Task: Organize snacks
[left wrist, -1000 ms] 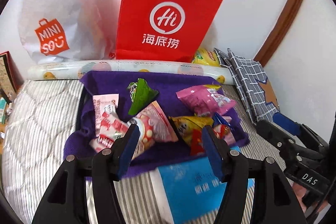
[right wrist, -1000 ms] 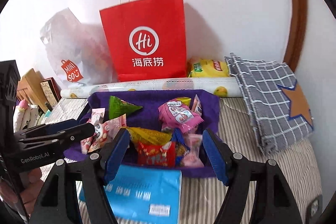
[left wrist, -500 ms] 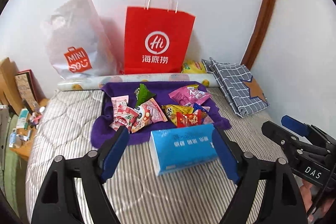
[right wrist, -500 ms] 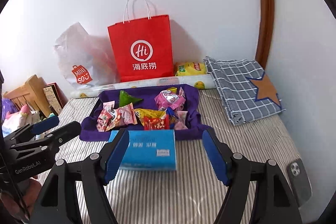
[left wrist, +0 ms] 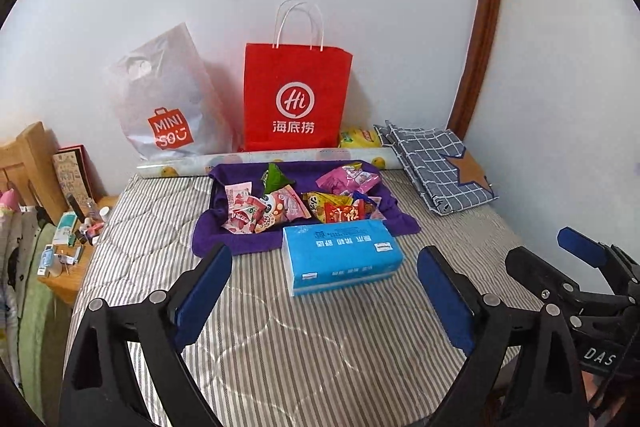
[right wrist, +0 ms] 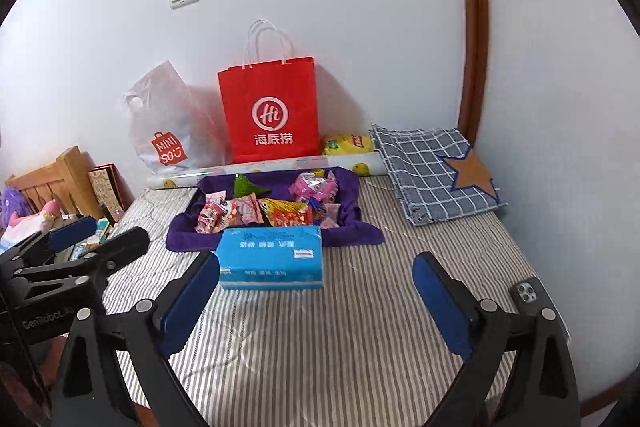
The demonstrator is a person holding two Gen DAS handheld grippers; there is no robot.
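Left claw (left wrist: 324,267) and right claw (right wrist: 316,275), jaws just opened wide and empty, above the striped bedspread (left wrist: 320,347).

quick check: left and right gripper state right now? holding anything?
Left gripper: open, jaws have just been opening, nothing between them.
Right gripper: open, jaws have just been opening, nothing held.

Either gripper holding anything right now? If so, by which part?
Nothing held. Left gripper and right gripper have just been opening, nothing between them; the snacks lie untouched.
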